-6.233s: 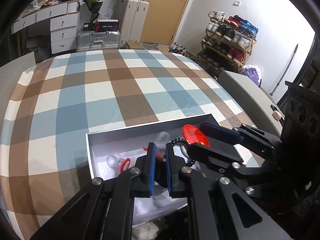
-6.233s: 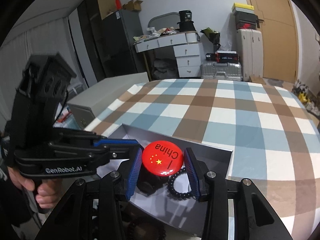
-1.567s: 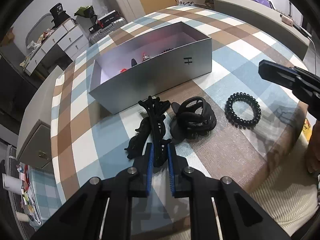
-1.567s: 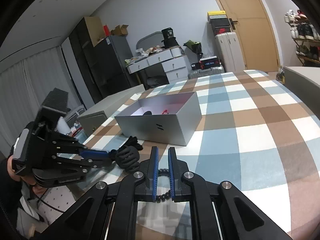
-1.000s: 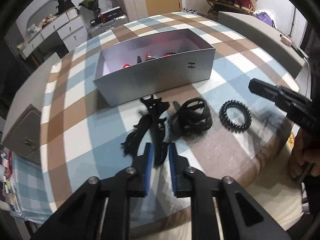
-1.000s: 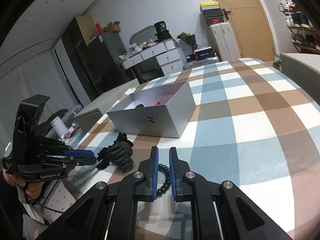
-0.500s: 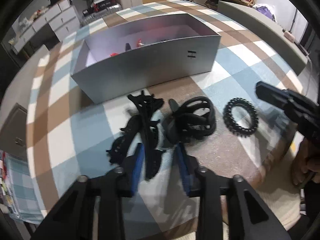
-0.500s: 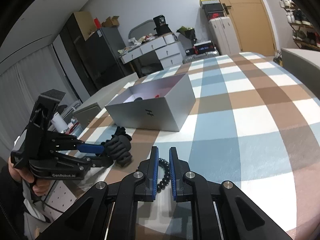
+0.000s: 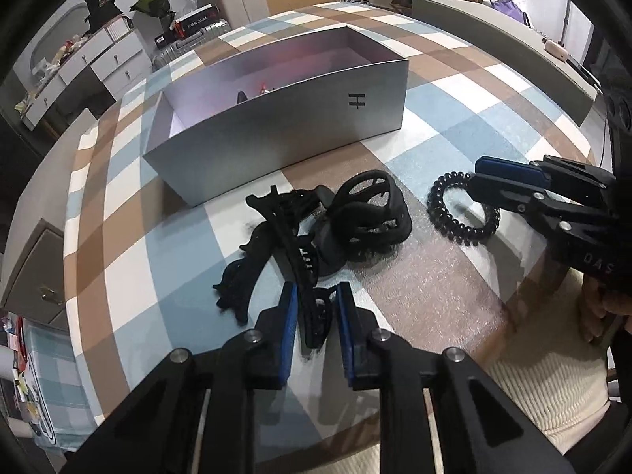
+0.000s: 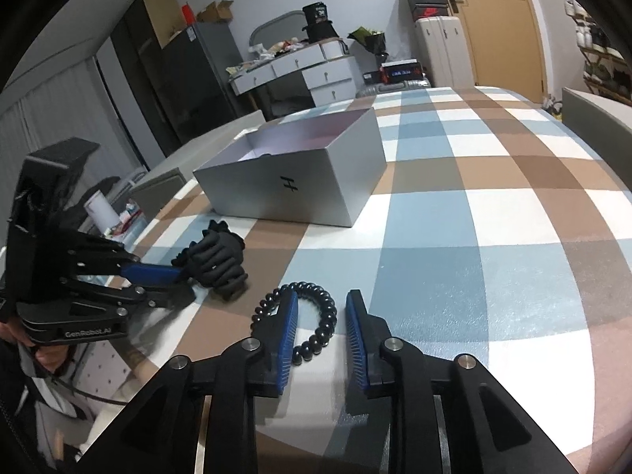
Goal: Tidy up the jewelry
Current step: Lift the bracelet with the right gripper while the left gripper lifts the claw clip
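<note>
The left gripper [image 9: 315,308] points steeply down at the checked tablecloth [image 9: 454,91]. Its jaws stand narrow and have just been closing. Between them lies the near end of a long black hair claw clip [image 9: 294,245]. A small gap shows on either side of the clip, so the blue pads [image 9: 287,316] do not appear to press on it; contact cannot be confirmed. A second, flatter black clip [image 9: 241,276] lies just left of the fingertips and crosses under the long clip. A rounded black claw clip [image 9: 367,213] rests ahead and to the right of the jaws, touching the long clip.

The right gripper [image 10: 320,316] is lowered over a black spiral hair tie [image 10: 312,316]. Its jaws have just been opening and now stand moderately apart. The near right arc of the hair tie lies between the pads; the left pad [image 10: 287,328] sits inside the ring. The hair tie rests flat on the cloth and is not gripped.

An open silver box [image 9: 276,126] with a small black mark on its front wall stands ahead of both grippers, beyond the clips. Small red and dark items show inside it; detail cannot be told. A hand [image 9: 608,308] grasps the right gripper's handle at the table edge.
</note>
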`<state>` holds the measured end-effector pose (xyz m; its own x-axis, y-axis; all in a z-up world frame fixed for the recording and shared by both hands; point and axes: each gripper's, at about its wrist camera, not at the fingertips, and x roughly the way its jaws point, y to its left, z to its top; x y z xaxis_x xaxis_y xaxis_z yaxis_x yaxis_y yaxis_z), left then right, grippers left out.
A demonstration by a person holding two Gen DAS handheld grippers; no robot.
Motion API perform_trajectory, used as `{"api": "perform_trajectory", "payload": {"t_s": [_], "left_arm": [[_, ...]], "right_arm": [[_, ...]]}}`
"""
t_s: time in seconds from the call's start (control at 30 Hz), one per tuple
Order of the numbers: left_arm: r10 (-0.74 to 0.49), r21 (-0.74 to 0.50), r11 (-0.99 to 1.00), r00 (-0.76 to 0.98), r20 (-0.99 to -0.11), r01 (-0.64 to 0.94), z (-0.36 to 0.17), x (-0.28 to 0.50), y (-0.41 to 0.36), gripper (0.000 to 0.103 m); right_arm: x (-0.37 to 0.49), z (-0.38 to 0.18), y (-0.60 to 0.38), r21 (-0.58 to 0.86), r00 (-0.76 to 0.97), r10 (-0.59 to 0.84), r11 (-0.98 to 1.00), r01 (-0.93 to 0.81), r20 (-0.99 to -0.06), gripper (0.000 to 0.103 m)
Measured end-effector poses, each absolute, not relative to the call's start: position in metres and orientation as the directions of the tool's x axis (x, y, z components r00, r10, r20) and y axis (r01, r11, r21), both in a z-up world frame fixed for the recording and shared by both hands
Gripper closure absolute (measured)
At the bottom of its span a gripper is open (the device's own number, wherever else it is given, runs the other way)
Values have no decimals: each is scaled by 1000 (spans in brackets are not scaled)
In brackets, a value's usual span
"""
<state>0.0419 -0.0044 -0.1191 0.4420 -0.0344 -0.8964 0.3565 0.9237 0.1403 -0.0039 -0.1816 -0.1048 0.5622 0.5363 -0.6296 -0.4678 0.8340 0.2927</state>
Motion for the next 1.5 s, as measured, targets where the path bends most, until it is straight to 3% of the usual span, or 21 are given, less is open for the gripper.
{"api": "perform_trajectory", "payload": {"t_s": [0.07,0.13,0.43,0.73,1.2,1.5], "left_arm": [[-27,147,926,450,-893,347,-118,40,-4,89],[-10,170,923,466,-885,344,-117,36,-5,89],[-9,173,935,509,-861,310,-110,25,4,89],[-29,169,939,560,-828,299,-85,18,12,89],[-97,52,955,474,-875,292,-117,28,25,89],[-71,60,959,441,-895,276,-124,48,20,86]], "right_arm": [[-6,-104,-179,267,571,521,841,-470,-635,80],[-8,-105,-174,250,562,520,836,-488,-643,94],[-1,-104,-196,364,576,562,826,-431,-594,95],[-5,-88,-211,443,616,629,775,-450,-475,95],[-3,-93,-206,441,599,627,778,-447,-498,95],[-2,-95,-209,451,596,629,776,-440,-500,98]]}}
